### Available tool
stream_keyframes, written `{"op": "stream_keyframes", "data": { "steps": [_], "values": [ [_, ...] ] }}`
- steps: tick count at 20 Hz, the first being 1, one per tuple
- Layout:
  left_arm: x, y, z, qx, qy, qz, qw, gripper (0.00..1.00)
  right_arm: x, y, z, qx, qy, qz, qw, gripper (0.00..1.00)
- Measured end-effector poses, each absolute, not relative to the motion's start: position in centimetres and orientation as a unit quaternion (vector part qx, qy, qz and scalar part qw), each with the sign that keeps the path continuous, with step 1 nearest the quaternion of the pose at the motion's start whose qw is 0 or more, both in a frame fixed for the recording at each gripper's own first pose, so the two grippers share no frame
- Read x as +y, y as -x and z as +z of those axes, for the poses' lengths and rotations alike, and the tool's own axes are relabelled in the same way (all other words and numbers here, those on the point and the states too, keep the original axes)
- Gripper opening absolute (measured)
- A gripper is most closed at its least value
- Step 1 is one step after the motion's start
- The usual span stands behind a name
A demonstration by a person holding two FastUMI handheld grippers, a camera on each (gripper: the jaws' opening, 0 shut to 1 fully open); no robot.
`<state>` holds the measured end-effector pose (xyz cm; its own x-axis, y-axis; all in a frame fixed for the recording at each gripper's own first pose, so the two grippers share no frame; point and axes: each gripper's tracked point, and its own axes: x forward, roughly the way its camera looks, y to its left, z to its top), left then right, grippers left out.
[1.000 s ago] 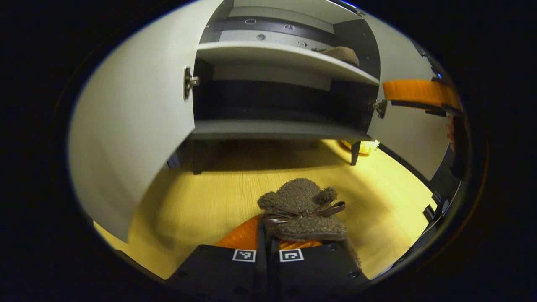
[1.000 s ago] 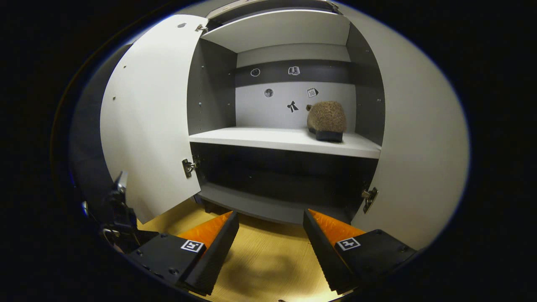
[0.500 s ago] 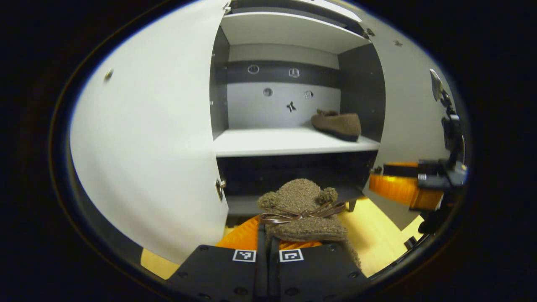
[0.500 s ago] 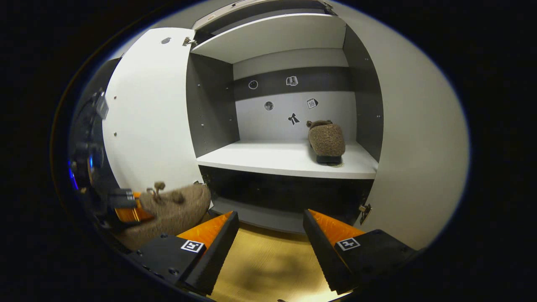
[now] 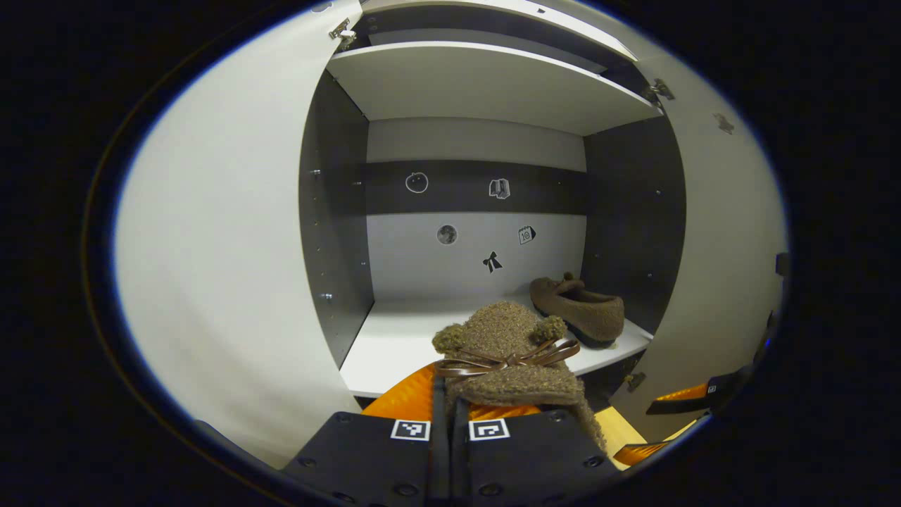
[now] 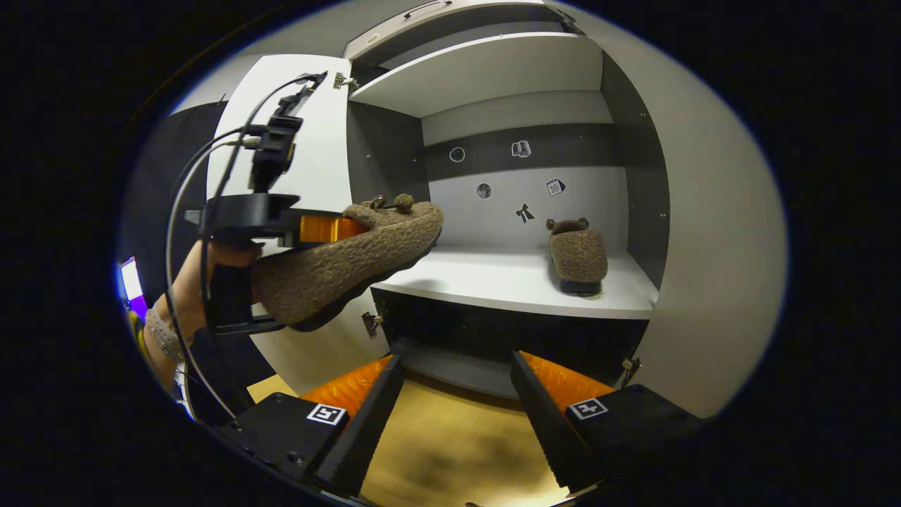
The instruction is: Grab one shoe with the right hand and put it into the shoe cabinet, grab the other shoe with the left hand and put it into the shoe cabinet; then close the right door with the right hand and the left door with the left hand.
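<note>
My left hand-held gripper [image 5: 450, 405] is clamped on a shoe [image 5: 510, 355], held up in front of the open cabinet [image 5: 493, 84], level with its shelf [image 5: 394, 341]. In the right gripper view that shoe [image 6: 352, 260] points toward the shelf [image 6: 507, 278], beside the left door [image 6: 310, 169], with my hand [image 6: 193, 282] behind it. My right hand-held gripper [image 6: 454, 415] is spread apart, holding nothing, low above the desk [image 6: 450, 451]. The other shoe [image 6: 578, 255] sits on the shelf's right side, near the right door [image 6: 711, 246].
</note>
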<state>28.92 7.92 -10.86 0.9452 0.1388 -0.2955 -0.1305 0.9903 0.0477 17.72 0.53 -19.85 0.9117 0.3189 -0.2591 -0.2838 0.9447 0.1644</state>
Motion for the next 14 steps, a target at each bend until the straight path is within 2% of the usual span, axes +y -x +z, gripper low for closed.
{"op": "stream_keyframes", "data": {
  "steps": [9,14],
  "values": [
    [11.6,-41.4,-12.1,0.159,-0.01,0.083,0.984,0.06,-0.4,-18.8,-20.0,0.143,-0.057,0.146,0.977,0.99],
    [12.1,-46.9,-15.5,0.206,-0.029,0.08,0.975,0.06,0.1,-19.0,-21.0,0.156,-0.063,0.157,0.973,0.99]
  ]
}}
